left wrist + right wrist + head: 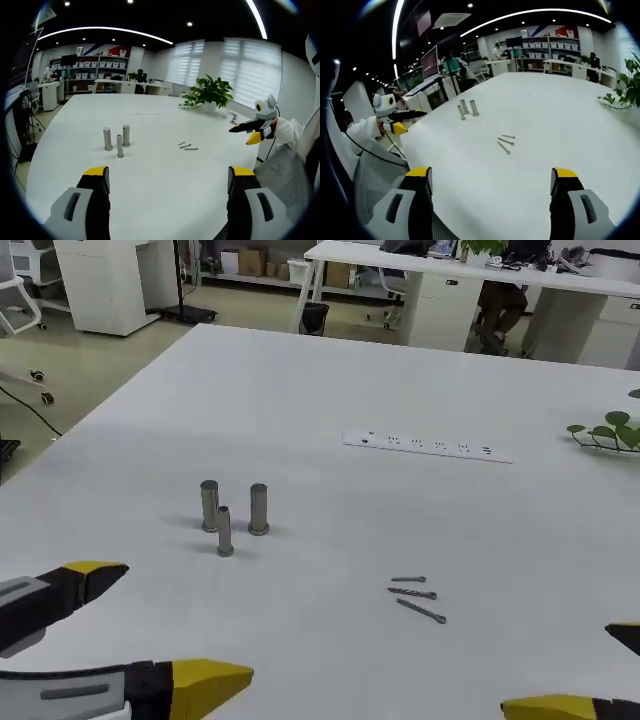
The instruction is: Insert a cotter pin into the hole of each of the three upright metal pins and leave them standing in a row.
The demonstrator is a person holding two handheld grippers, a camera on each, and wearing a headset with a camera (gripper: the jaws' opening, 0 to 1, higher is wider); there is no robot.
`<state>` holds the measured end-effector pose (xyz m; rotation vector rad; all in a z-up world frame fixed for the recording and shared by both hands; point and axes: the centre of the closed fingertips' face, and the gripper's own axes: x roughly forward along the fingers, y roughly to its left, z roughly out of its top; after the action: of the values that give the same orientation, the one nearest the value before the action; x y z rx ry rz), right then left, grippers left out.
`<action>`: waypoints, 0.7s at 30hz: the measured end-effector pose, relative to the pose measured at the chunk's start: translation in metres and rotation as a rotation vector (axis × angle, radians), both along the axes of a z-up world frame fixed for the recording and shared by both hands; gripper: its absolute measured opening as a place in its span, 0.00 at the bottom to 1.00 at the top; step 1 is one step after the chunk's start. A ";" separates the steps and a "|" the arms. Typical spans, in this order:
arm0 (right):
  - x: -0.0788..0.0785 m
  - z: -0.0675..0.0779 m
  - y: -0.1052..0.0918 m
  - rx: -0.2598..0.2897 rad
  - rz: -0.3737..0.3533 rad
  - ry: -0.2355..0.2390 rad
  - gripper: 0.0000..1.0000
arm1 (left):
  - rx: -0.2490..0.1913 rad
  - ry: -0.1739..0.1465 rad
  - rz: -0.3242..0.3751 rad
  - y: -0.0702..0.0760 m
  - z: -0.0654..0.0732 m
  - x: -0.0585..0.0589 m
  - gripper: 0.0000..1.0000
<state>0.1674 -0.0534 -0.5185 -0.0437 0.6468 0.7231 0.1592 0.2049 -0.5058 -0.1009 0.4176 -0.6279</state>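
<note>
The left gripper (150, 630) has its yellow-tipped jaws spread wide and holds nothing. The right gripper (595, 670) is likewise spread wide and empty. Both hover over the near edge of the white counter (400, 380).

The three metal pins (230, 512) stand upright ahead of the left gripper, a little toward its left jaw in the left gripper view. They are in a tight cluster, not a row: two stand side by side, and the third stands just in front of the gap between them, nearer the gripper. From the right gripper they are farther off, ahead and to its left.

The three cotter pins (413, 595) lie flat on the counter, close together and roughly parallel, well apart from the metal pins. They are straight ahead of the right gripper, and ahead and to the right of the left one. Bare counter lies between each gripper and both groups.

Beyond the cotter pins from the right gripper lies a white power strip (427, 446); any print on it is too small to read. A leafy plant (610, 432) sits farther to the right of that gripper, at the counter's far side.

In the left gripper view, the far wall carries a red and blue graphic (107, 50) above shelves (95, 75) of boxes, with no lettering clear enough to make out. Window blinds (235, 65) hang behind the plant. In the right gripper view, a wall screen (430, 62) is lit but unreadable.
</note>
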 end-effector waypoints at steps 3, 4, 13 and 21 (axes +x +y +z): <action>0.001 0.001 -0.001 -0.001 -0.005 -0.002 0.97 | 0.004 -0.003 -0.002 0.000 -0.001 0.004 0.98; 0.001 0.001 -0.001 -0.002 -0.007 -0.001 0.97 | 0.005 -0.004 0.000 0.001 -0.001 0.005 0.98; 0.002 0.002 -0.003 -0.011 -0.016 -0.002 0.97 | 0.020 -0.012 -0.007 0.005 -0.003 0.023 0.95; 0.001 -0.002 -0.006 -0.022 -0.031 0.011 0.97 | 0.059 -0.024 -0.022 0.010 -0.006 0.048 0.92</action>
<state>0.1684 -0.0594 -0.5201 -0.0502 0.6645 0.6872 0.2076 0.2146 -0.5119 -0.0327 0.4136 -0.6377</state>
